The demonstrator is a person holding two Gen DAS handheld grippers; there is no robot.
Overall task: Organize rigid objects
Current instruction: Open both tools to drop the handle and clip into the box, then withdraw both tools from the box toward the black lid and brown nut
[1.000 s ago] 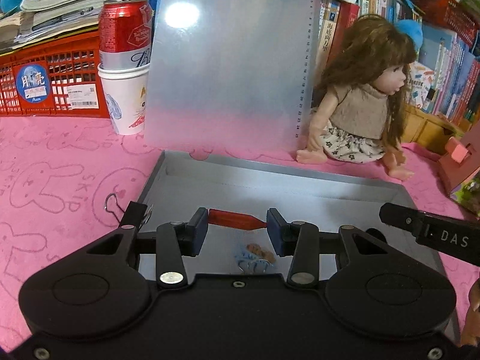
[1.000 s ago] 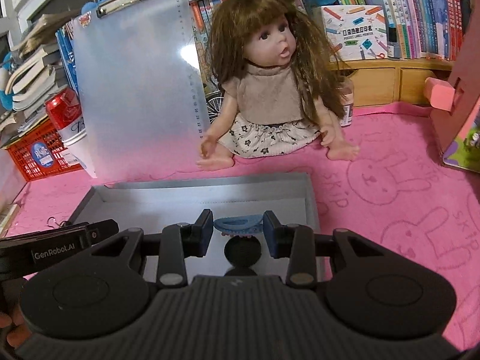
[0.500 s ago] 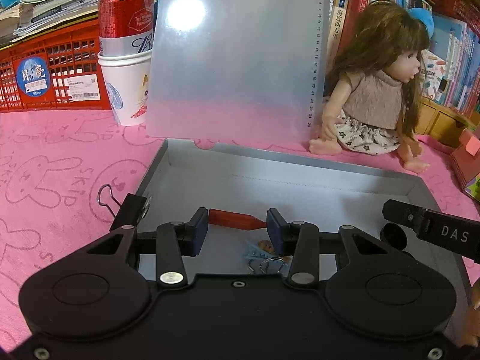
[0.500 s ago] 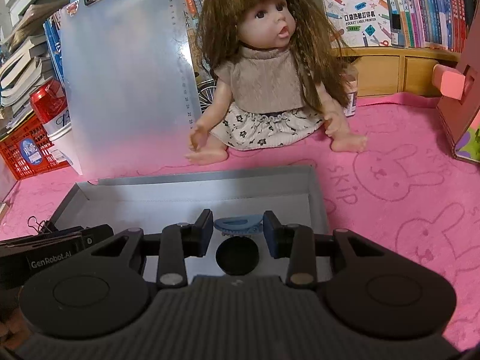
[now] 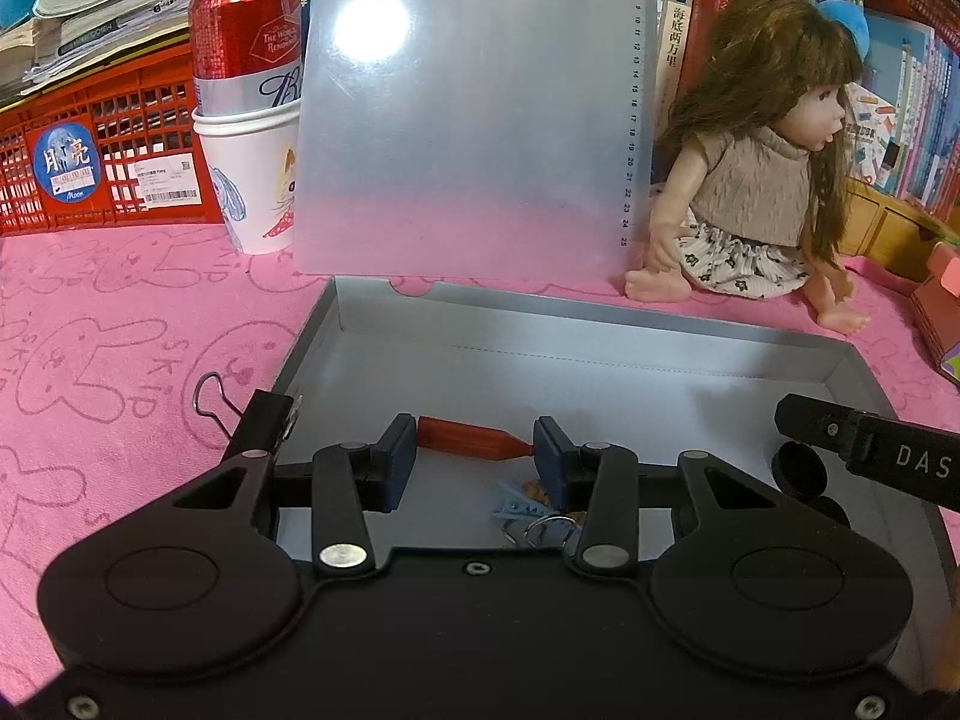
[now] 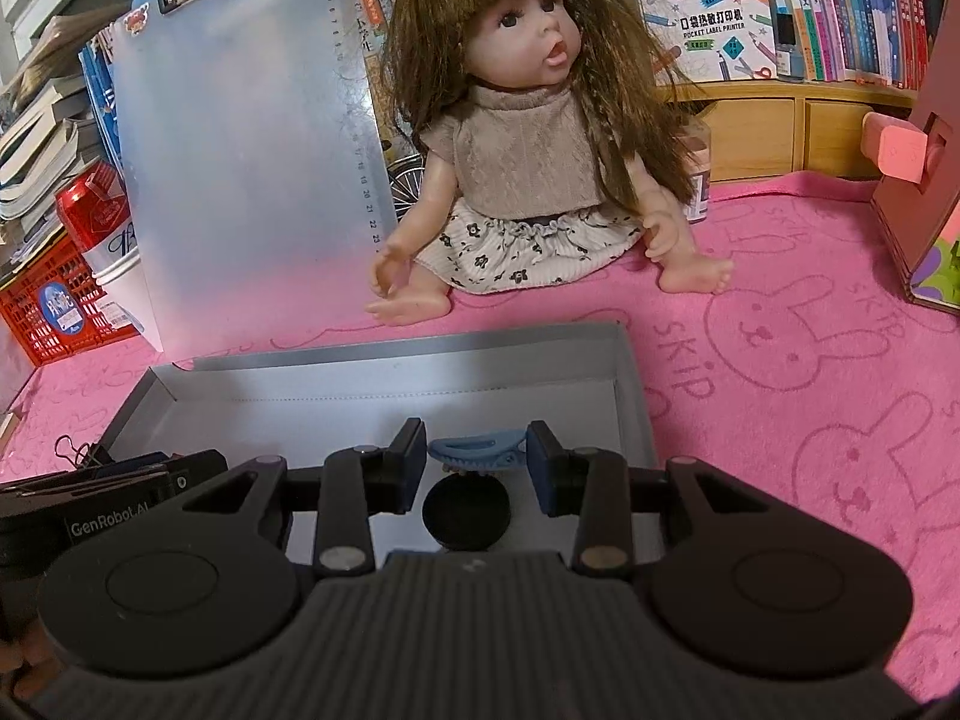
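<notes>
Left claw: the left claw (image 5: 474, 450) is clamped on a small red tapered plastic piece (image 5: 471, 439), held crosswise between its blue pads over the tray.
Right claw: the right claw (image 6: 477, 461) is clamped on a blue plastic hair clip (image 6: 477, 450) with small teeth on its underside, held above a black round cap (image 6: 467, 513).
Tray: a shallow grey cardboard box tray (image 5: 600, 324) lies open on the surface; inside it are the black round cap, seen in the left view at (image 5: 801, 468), and a cluster of small bits with a light-blue clip and a metal ring (image 5: 534, 513).
Binder clip: a black binder clip with wire handles (image 5: 252, 414) sits at the tray's left edge.
Surface: a pink cloth (image 6: 810, 372) printed with rabbit outlines and the word "SKIP".
Clipboard: a frosted translucent clipboard (image 5: 474, 108) stands upright behind the tray, with a ruler scale reading up to 25 along its edge.
Can: a red drinks can (image 5: 246, 42) marked "THE WORLD RENOWNED" stands in a white paper cup (image 5: 252, 180).
Crate: a red plastic crate (image 5: 90, 168) bears a round blue sticker reading "Moon".
Doll: a long-haired doll in a beige top and floral skirt (image 6: 528, 138) sits behind the tray.
Box: a white carton (image 6: 702, 24) on the shelf reads "POCKET LABEL PRINTER".
Device writing: "DAS" on the right tool in the left view; "GenRobot.AI" on the left tool in the right view.
</notes>
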